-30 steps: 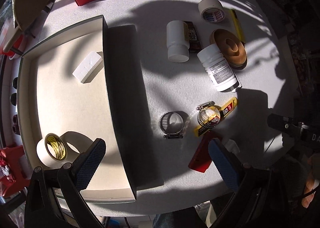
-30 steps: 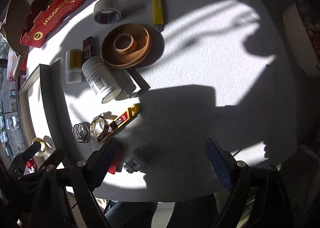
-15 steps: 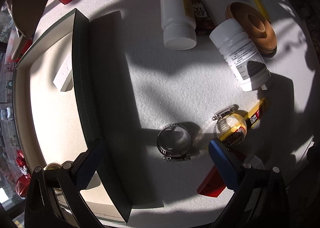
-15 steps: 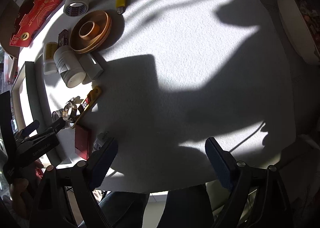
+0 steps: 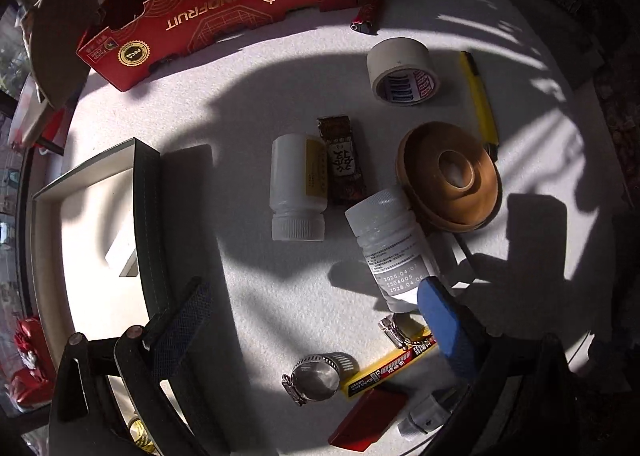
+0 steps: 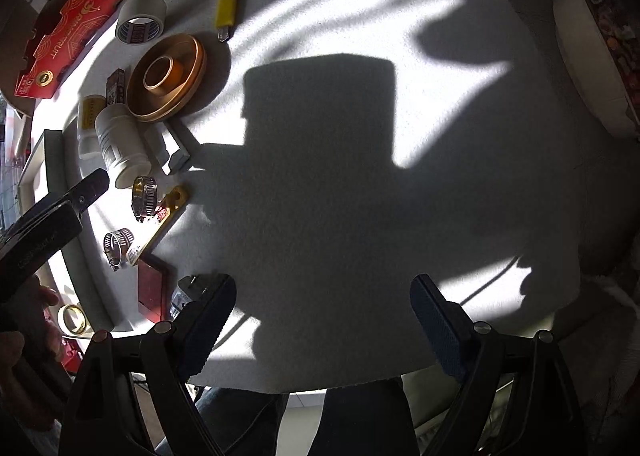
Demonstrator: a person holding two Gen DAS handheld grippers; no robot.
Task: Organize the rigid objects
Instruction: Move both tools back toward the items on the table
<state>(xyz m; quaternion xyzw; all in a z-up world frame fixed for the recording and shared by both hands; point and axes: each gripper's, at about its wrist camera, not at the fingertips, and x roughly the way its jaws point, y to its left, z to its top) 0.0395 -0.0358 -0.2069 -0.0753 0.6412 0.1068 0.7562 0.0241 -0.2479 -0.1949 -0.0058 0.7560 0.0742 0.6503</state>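
Observation:
My left gripper (image 5: 316, 320) is open and empty above the white table, between the open box (image 5: 144, 215) on its left and a lying white bottle (image 5: 390, 248) by its right finger. A second white bottle (image 5: 298, 191) lies ahead. Two metal hose clamps (image 5: 318, 376) (image 5: 396, 330), a yellow blade pack (image 5: 388, 370) and a red case (image 5: 368, 422) lie near my right finger. My right gripper (image 6: 322, 310) is open and empty over the bare table front; the same clutter (image 6: 144, 195) lies to its left.
A wooden dish (image 5: 448, 175), a tape roll (image 5: 402, 71), a yellow cutter (image 5: 480, 95), a brown packet (image 5: 342, 159) and a red carton (image 5: 224, 11) lie farther back. The box holds a white block (image 5: 120, 256) and a tape roll (image 6: 72, 318).
My left gripper has moved forward and right, away from the box and over the hose clamps toward the bottles. The right gripper has shifted slightly; the clutter sits farther left in its view.

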